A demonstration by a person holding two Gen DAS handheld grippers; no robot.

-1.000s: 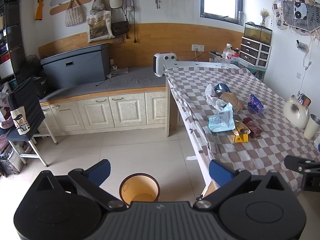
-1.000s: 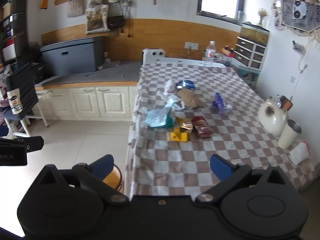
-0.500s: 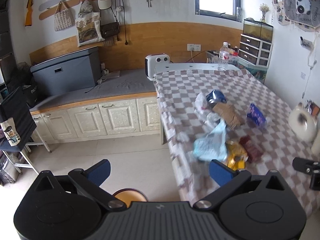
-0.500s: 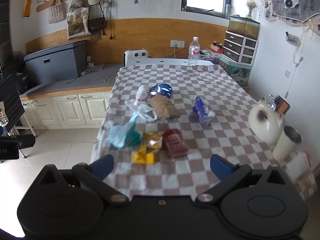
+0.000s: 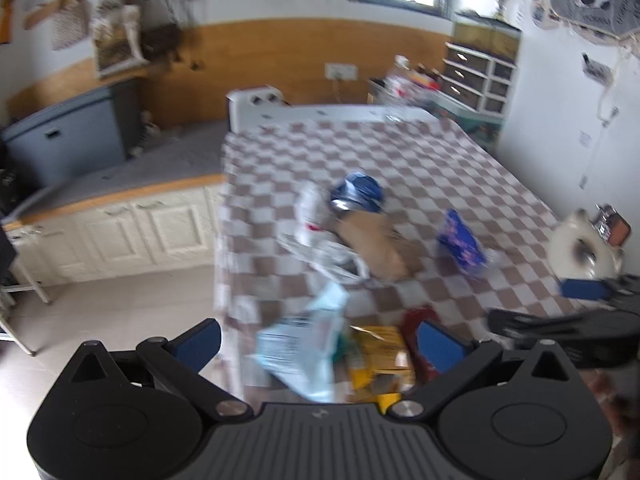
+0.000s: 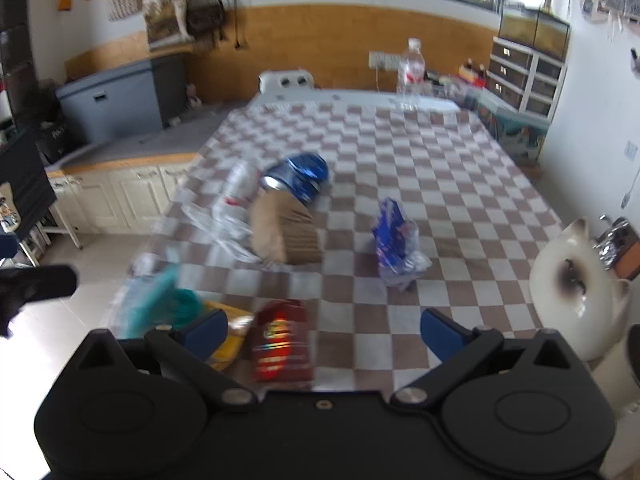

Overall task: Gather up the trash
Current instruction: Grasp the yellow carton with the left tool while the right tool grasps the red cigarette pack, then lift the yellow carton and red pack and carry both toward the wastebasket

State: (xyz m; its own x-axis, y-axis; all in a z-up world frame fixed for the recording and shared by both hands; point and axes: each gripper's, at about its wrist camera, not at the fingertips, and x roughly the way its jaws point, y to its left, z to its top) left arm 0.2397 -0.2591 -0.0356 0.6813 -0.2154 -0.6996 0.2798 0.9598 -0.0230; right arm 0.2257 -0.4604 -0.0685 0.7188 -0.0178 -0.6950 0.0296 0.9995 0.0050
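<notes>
Trash lies on the checkered tablecloth point(image 5: 420, 168): a light blue plastic bag point(image 5: 304, 344), a yellow wrapper point(image 5: 380, 352), a red packet point(image 6: 282, 340), a brown paper bag point(image 6: 286, 228), white plastic point(image 5: 320, 248), a blue foil bag point(image 6: 298, 176) and a blue snack wrapper point(image 6: 392, 236). My left gripper point(image 5: 316, 340) is open just above the light blue bag and the yellow wrapper. My right gripper point(image 6: 324, 326) is open, over the red packet. Both are empty.
A white cat-shaped kettle point(image 6: 576, 288) stands at the table's right edge. A water bottle point(image 6: 410, 72) stands at the far end. Low cabinets point(image 5: 132, 220) with a grey box point(image 5: 68, 140) run along the left wall.
Both grippers have moved forward over the table toward the trash pile. The orange bin on the floor has dropped out of the left wrist view. The jaws have stayed open.
</notes>
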